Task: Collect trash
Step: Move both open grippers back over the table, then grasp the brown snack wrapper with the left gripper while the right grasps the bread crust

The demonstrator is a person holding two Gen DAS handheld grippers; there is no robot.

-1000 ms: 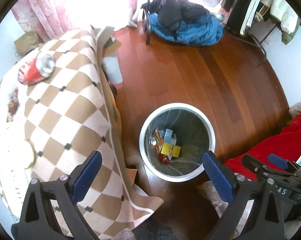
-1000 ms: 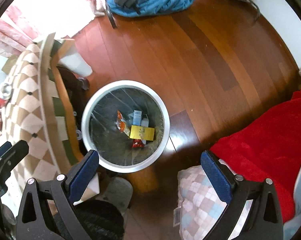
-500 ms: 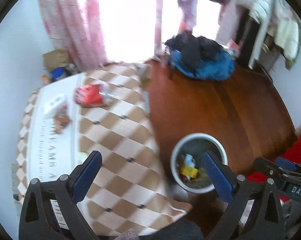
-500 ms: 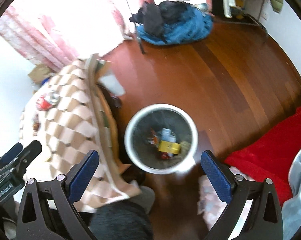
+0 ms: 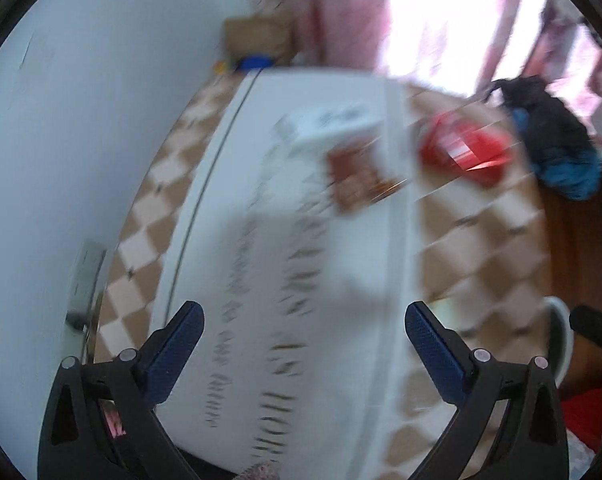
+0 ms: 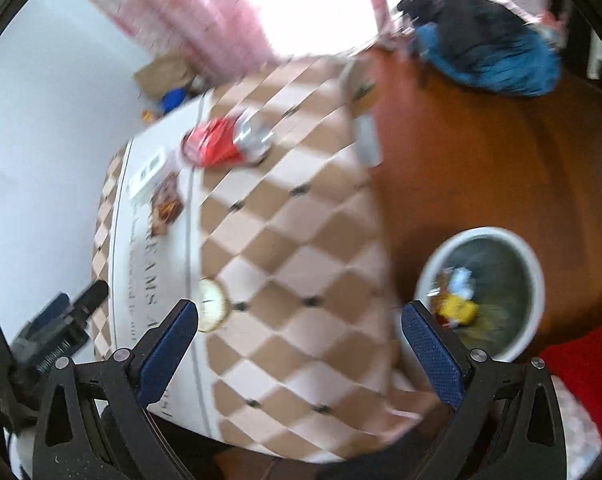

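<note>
A crushed red can [image 5: 467,154] [image 6: 225,144] lies on the checkered tablecloth [image 6: 293,248] at the far side. A brown snack wrapper [image 5: 359,178] [image 6: 165,204] and a white wrapper [image 5: 329,122] [image 6: 147,172] lie on the cloth's white band beside it. The white trash bin [image 6: 483,294] stands on the wood floor right of the table and holds several pieces of litter. My left gripper [image 5: 303,350] is open and empty above the white band. My right gripper [image 6: 299,344] is open and empty above the table's near edge. Both views are motion blurred.
A round off-white disc [image 6: 211,310] lies on the cloth near my right gripper. A pile of blue and black clothes [image 6: 489,54] lies on the floor by the pink curtains [image 6: 205,12]. A red blanket [image 6: 589,372] is at the right. A white wall [image 5: 81,140] borders the table's left.
Both grippers have swung left, from above the bin to above the table. The can and wrappers now sit nearer the middle of both views. Jaws stayed open.
</note>
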